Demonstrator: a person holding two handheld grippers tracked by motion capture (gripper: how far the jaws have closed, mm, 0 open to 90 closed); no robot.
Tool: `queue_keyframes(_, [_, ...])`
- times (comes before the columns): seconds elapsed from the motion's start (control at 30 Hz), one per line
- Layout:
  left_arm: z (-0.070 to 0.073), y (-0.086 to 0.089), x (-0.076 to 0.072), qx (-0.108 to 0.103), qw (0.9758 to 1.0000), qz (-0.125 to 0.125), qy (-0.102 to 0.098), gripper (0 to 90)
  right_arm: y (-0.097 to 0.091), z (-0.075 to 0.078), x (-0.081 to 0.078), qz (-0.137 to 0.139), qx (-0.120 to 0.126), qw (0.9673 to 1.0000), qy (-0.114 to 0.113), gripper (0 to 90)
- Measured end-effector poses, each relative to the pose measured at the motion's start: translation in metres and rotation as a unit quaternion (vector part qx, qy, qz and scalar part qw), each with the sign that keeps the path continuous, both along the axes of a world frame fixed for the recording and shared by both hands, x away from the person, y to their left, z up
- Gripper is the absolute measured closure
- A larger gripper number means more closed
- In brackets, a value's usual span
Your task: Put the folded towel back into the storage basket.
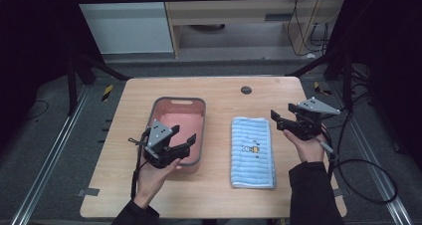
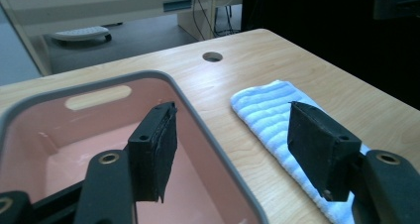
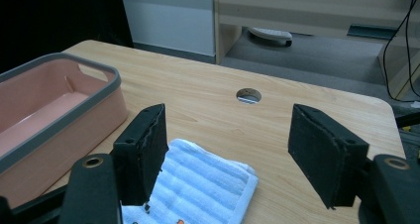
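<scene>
Pale wood is carrying everything we are working with: the desk (image 1: pixel 219 93) is holding a pink basket (image 1: pixel 199 105) on our left and a folded blue striped towel (image 1: pixel 253 153) lying flat just to its right, apart from it. We are holding our left gripper (image 1: pixel 185 144) over the basket's near right rim, jaws spread wide and gripping nothing. Our right gripper (image 1: pixel 280 116) is hovering just beyond the towel's far right corner, jaws likewise apart and empty. We judge we are lining up to pick up the towel; next we should be lowering onto its edges and closing, probably to move it into the basket.
</scene>
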State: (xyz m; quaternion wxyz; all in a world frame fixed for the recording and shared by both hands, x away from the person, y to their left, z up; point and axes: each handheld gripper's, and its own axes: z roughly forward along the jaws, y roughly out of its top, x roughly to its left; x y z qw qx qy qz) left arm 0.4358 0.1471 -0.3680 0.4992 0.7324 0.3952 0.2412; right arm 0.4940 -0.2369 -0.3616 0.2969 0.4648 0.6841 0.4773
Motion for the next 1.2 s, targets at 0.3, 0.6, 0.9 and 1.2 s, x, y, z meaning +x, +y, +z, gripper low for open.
queue_keyframes(0.3, [-0.009,-0.022,-0.001,0.011,0.9997,-0.019,0.009,36.0,-0.002,-0.003,0.005,-0.002,0.003,1.0,0.005,31.7])
queue_keyframes(0.6, [-0.023,-0.04,-0.001,0.014,0.9991,-0.033,0.024,36.0,0.0,-0.01,0.015,0.006,-0.005,0.9999,0.011,33.0])
queue_keyframes(0.9, [-0.034,-0.058,0.0,0.026,0.9982,-0.043,0.033,35.8,-0.001,-0.02,0.025,0.005,-0.012,0.9997,0.02,34.3])
queue_keyframes(1.2, [-0.048,-0.071,0.0,0.037,0.9973,-0.046,0.044,35.8,-0.002,-0.03,0.033,0.011,-0.016,0.9994,0.028,35.2])
